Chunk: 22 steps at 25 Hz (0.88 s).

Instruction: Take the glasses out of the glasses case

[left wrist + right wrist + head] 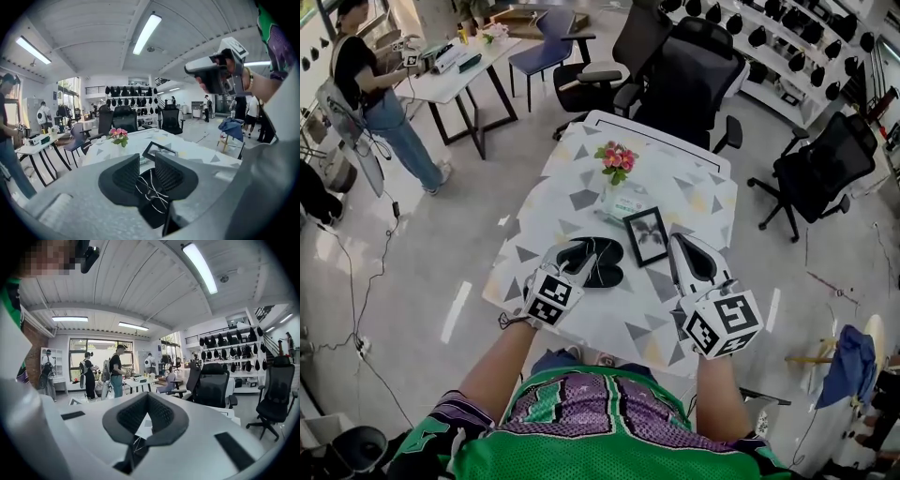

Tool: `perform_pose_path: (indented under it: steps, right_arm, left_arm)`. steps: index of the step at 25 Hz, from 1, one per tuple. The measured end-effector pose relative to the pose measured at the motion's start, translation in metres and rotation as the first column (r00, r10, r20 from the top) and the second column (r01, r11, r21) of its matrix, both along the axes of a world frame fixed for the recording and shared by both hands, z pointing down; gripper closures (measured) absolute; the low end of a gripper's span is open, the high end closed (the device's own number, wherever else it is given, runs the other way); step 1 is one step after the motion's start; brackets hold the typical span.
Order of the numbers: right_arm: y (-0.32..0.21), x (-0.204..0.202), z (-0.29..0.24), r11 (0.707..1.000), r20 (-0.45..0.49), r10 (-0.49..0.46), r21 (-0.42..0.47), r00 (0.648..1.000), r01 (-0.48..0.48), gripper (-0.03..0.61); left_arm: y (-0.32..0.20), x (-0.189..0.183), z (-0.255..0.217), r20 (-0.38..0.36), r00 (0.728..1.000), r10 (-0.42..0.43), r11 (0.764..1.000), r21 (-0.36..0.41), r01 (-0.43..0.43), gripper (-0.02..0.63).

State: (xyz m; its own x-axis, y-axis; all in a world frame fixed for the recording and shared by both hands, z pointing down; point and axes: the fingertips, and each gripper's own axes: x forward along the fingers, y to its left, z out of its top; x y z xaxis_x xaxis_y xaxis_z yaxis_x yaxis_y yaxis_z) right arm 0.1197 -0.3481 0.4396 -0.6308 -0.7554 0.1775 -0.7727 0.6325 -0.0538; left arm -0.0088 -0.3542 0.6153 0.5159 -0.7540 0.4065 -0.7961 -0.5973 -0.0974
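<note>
Glasses of thin silver wire (151, 190) in the black case (607, 274) look bendy; pinch the middle softly. Your left gripper (146, 164) is spread a little, right gripper (147, 401) pressed together.

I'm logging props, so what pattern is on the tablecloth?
The tablecloth is white with scattered grey and pale yellow triangles; it shows best in the head view.
</note>
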Motion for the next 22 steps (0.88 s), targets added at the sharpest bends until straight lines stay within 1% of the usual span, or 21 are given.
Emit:
perform_pose_path:
  steps: [5,9,13,22]
  right_arm:
    - [-0.010,-0.002,-0.003,0.999,-0.022,-0.032,0.009,0.999,0.032,0.577]
    - [-0.019,0.000,-0.003,0.999,-0.032,-0.041,0.007,0.999,0.041,0.577]
    - [-0.026,0.001,0.002,0.999,-0.040,-0.043,-0.002,0.998,0.043,0.577]
    - [-0.034,0.003,0.013,0.999,-0.044,-0.034,-0.031,0.998,0.032,0.577]
  left_arm:
    - [-0.007,0.005,0.034,0.049,0.999,0.001,0.999,-0.049,0.002,0.506]
    - [-0.012,0.006,0.062,0.111,0.994,-0.001,0.996,-0.089,0.011,0.506]
    - [-0.015,0.006,0.084,0.116,0.993,-0.005,0.990,-0.137,0.021,0.506]
    - [-0.026,0.008,0.114,0.124,0.992,-0.006,0.977,-0.212,0.032,0.506]
